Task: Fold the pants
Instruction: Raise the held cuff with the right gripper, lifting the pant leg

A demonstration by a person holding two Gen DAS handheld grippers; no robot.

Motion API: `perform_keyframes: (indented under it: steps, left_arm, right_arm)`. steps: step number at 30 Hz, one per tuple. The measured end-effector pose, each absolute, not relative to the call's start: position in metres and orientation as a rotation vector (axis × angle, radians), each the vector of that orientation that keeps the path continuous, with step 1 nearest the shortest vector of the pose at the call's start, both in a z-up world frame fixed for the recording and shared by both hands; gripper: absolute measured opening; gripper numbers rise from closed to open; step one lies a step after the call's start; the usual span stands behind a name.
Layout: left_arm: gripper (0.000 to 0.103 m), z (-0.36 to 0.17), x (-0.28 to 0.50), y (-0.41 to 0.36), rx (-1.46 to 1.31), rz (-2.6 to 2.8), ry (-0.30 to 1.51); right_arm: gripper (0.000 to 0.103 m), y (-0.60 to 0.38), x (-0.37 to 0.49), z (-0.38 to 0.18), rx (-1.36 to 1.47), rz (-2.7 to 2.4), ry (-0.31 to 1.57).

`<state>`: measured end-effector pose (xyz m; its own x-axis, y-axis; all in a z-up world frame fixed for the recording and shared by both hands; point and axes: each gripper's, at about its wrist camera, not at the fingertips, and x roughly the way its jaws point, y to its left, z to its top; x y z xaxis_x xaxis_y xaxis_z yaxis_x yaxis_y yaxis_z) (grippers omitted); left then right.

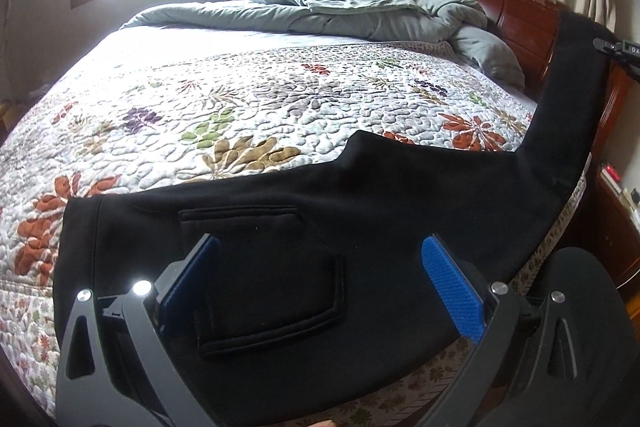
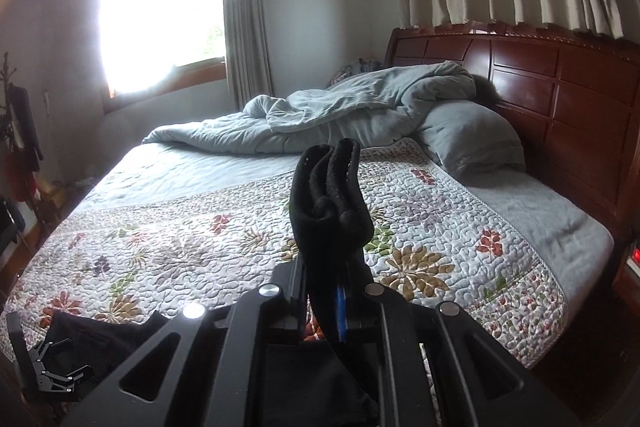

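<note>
Black pants (image 1: 360, 211) lie along the near edge of the bed, waist end to the left, with a back pocket (image 1: 264, 275) facing up. My left gripper (image 1: 320, 247) hovers over that pocket, its blue pads (image 1: 448, 279) wide apart and holding nothing: open. One leg (image 1: 572, 99) rises to the upper right, where my right gripper (image 1: 616, 47) holds it up. In the right wrist view my right gripper (image 2: 332, 291) is shut on the bunched leg ends (image 2: 328, 187), which stick up past the fingers. The left gripper (image 2: 52, 375) shows at the bottom left, beside the waist end (image 2: 100, 335).
A floral quilt (image 1: 240, 107) covers the bed. A rumpled grey-green duvet (image 1: 360, 15) and a pillow (image 2: 472, 143) lie at the far end by the wooden headboard (image 2: 560, 87). There is a nightstand (image 1: 612, 211) at the right and a bright window (image 2: 160, 7) at the left.
</note>
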<state>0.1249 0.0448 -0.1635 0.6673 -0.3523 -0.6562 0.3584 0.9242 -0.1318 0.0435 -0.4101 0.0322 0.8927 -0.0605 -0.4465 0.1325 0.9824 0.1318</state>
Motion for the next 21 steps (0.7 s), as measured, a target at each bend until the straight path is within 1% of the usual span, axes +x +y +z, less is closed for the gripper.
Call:
perform_keyframes:
  steps: [12,21]
  left_arm:
    - [0.1,-0.169,0.124,0.042,0.01,-0.411,0.744]
    - [0.1,-0.168,0.123,0.045,-0.005,-0.409,0.746]
  right_arm:
    - [0.01,-0.366,0.049,0.034,0.017,-0.061,0.443]
    - [0.01,-0.348,0.055,0.029,-0.02,-0.036,0.454]
